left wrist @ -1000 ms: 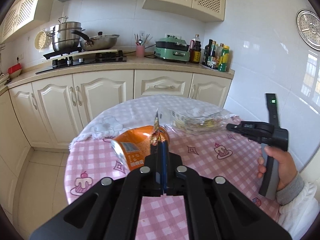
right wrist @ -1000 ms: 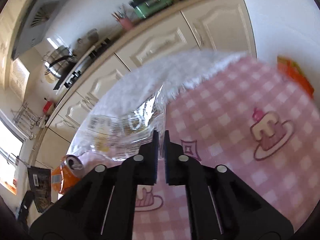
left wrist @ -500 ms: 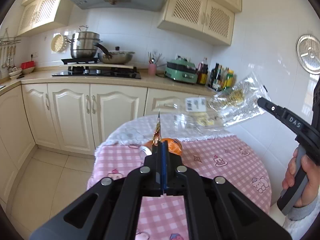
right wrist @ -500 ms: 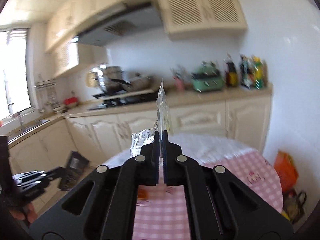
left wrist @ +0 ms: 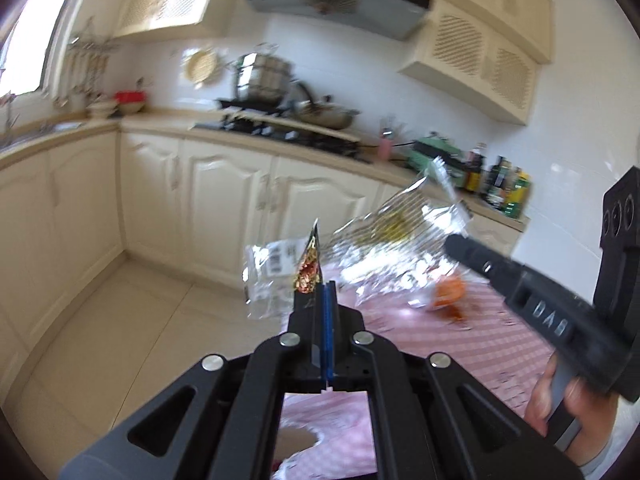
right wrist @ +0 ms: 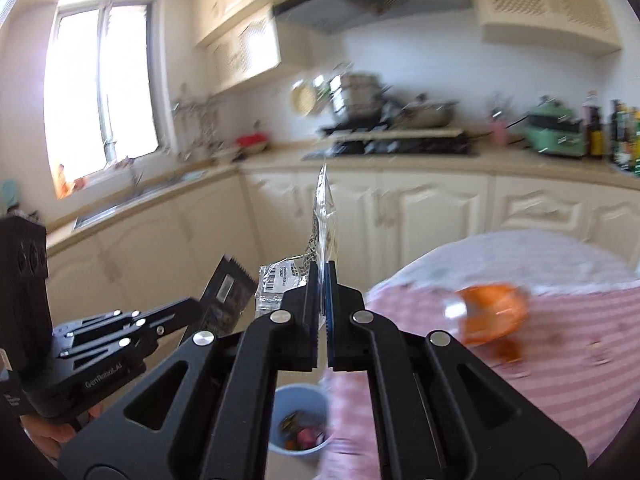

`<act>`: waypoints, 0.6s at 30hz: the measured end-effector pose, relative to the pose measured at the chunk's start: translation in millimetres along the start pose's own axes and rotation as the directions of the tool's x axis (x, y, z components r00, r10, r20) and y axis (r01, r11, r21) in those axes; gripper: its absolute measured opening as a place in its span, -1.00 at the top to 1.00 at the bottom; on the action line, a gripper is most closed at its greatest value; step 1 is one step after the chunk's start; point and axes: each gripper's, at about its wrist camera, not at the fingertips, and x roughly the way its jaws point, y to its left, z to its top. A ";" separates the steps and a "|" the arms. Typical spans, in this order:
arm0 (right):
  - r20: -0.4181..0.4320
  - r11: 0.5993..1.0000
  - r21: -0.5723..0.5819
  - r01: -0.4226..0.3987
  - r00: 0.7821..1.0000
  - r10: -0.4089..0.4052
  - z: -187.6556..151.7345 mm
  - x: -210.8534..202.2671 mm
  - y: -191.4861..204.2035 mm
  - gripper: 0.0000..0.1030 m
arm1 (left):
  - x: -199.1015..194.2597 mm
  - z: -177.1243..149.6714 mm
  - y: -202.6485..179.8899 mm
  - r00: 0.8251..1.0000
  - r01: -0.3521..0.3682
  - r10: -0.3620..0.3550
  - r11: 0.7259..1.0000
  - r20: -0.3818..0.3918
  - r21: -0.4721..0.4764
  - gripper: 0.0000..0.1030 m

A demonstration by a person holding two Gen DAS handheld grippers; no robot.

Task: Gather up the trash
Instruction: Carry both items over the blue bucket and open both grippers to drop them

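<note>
dangling off the right gripper [right wrist: 322, 280] is a clear plastic wrapper [right wrist: 325, 216], pinched edge-on between the closed fingers and sticking straight up, with a barcode label showing near the tips. from the left wrist view the same wrapper [left wrist: 372, 240] hangs in the air over the table edge, crinkly and see-through. the left gripper [left wrist: 325, 294] is clamped shut on a dark snack packet [left wrist: 309, 268], also edge-on, with its red and gold print poking up past the fingertips. a crushed orange can [right wrist: 490, 312] sits on the round table's pink checked cloth [right wrist: 560, 360], well apart from both grippers. down on the pale tiled floor, right below the right gripper, there's a blue bin [right wrist: 300, 420] with some bits inside. behind it all are cream cabinets, a stove [right wrist: 396, 146] with pots, and a bright window [right wrist: 100, 88]. everything's pretty motion-blurred.
</note>
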 end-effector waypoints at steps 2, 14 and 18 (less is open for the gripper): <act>-0.050 1.000 -0.007 -0.024 0.998 0.024 -11.9 27.0 15.9 0.95 | 7.7 -9.3 30.0 0.999 -0.037 0.036 0.998 -0.027 -0.042 1.00; -0.394 1.000 -0.010 -0.025 0.919 0.019 -137.4 201.8 50.6 0.94 | 114.3 -98.0 152.8 0.945 -0.182 0.122 0.968 -0.305 -0.176 1.00; -0.474 1.000 0.014 -0.004 0.881 0.010 -175.0 248.4 42.4 0.94 | 157.4 -134.7 181.6 0.906 -0.218 0.124 0.956 -0.404 -0.195 1.00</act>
